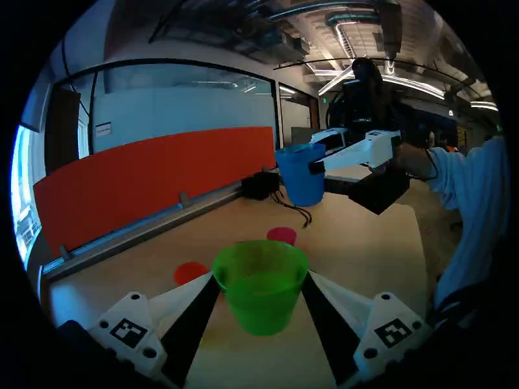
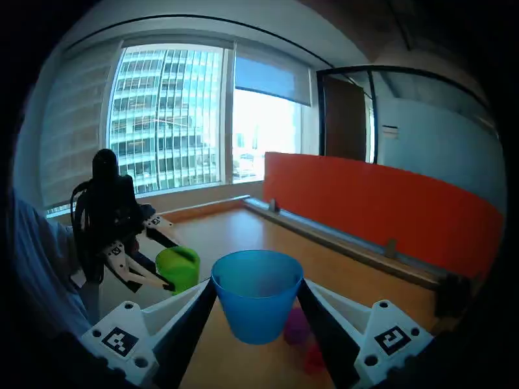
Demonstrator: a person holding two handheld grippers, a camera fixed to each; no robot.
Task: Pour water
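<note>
Green cup (image 1: pixel 261 285) pinched by left jaws; blue cup (image 2: pixel 257 295) pinched by right jaws, well apart over table (image 1: pixel 376 249).

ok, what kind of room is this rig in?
Likely an open-plan office: a long wooden desk with an orange divider along it, big windows facing high-rise buildings, and exposed ceiling ducts.
</note>
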